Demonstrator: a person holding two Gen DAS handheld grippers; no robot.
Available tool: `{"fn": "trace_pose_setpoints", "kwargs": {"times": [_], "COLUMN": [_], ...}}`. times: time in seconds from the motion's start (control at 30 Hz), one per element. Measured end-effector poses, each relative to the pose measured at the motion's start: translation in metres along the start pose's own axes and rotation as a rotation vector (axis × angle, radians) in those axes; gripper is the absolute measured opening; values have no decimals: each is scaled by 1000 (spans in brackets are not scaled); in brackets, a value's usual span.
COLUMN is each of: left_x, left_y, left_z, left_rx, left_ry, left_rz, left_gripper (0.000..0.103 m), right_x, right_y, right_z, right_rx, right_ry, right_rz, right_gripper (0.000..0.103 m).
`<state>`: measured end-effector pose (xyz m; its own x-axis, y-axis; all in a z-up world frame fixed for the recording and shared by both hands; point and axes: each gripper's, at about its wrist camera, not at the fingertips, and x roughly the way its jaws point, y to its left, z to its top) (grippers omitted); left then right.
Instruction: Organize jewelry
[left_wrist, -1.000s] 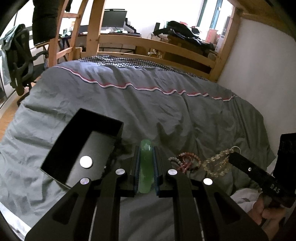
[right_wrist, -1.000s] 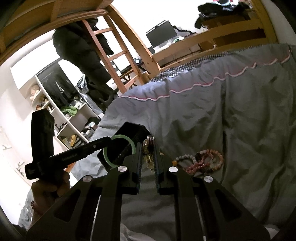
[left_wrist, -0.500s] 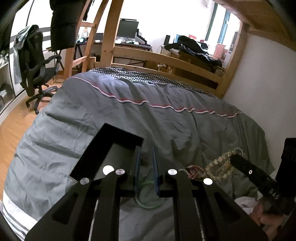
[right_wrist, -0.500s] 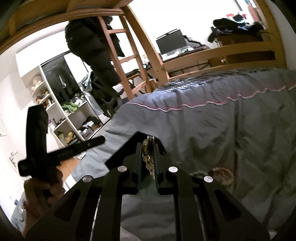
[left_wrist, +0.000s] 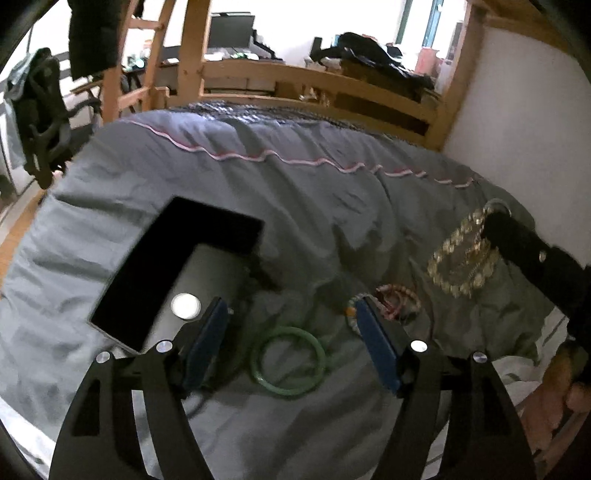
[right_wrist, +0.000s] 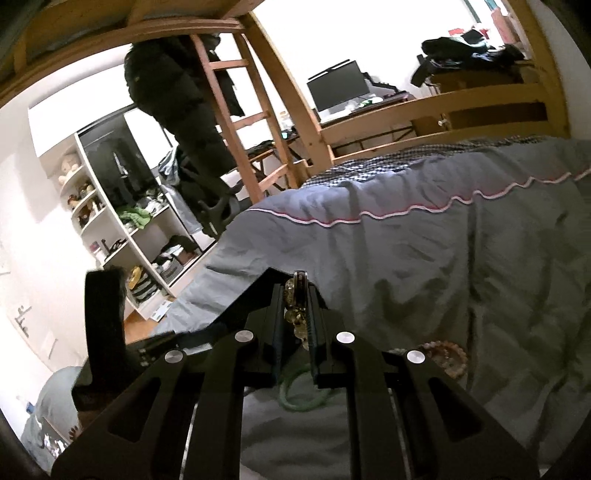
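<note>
Left wrist view: left gripper (left_wrist: 290, 332) is opening, its two blue pads spread wide. One green bangle (left_wrist: 288, 361) lies flat on the grey duvet (left_wrist: 314, 206) between the pads, touching neither. One black box (left_wrist: 177, 273) sits open on the duvet at left, just beside the left pad; one round white spot shows on its floor. One cluster of pink and white bead bracelets (left_wrist: 391, 301) lies just past the right pad; the count of strands cannot be told. One yellow bead string (left_wrist: 461, 258) hangs in a loop from the right gripper (left_wrist: 495, 221), which enters from the right edge, held by a hand (left_wrist: 569, 391).

Right wrist view: right gripper (right_wrist: 295, 306) is pressed together, pinching the yellow bead string (right_wrist: 295, 314) between its two fingers. The box (right_wrist: 258, 291) edge shows behind the fingertips. The bangle (right_wrist: 295, 395) lies on the duvet (right_wrist: 443, 266) below the fingers, partly hidden. The bracelets (right_wrist: 447, 354) lie at right. The left gripper body (right_wrist: 103, 325) stands at left.
</note>
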<state>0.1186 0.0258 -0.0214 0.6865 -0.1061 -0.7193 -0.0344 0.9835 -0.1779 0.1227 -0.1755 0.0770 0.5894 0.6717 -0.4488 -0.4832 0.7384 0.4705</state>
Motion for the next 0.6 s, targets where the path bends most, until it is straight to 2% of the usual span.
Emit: {"fn": "trace_pose_setpoints", "kwargs": {"times": [0.17,0.4,0.43,0.53,0.6], "left_x": [25,73,79,103,104], "left_y": [-13,-22,-21,-11,-8], "left_z": [-17,-43,-46,-55,-57], "left_rx": [48,91,89,58,42], "left_ry": [35,151,168,269,269], "left_rz": [-7,40,41,52,43], "left_gripper": [73,72,71,48,43], "right_x": [-7,-7,-7,-7,-7], "right_y": [-11,-20,-20,-19,-19], "right_z": [1,-5,-4,-4,-4], "right_rx": [31,53,53,50,47], "right_ry": [-22,-10,-9,-11,-11], "right_rz": [3,6,9,17,21], "right_gripper": [13,13,13,13,13]}}
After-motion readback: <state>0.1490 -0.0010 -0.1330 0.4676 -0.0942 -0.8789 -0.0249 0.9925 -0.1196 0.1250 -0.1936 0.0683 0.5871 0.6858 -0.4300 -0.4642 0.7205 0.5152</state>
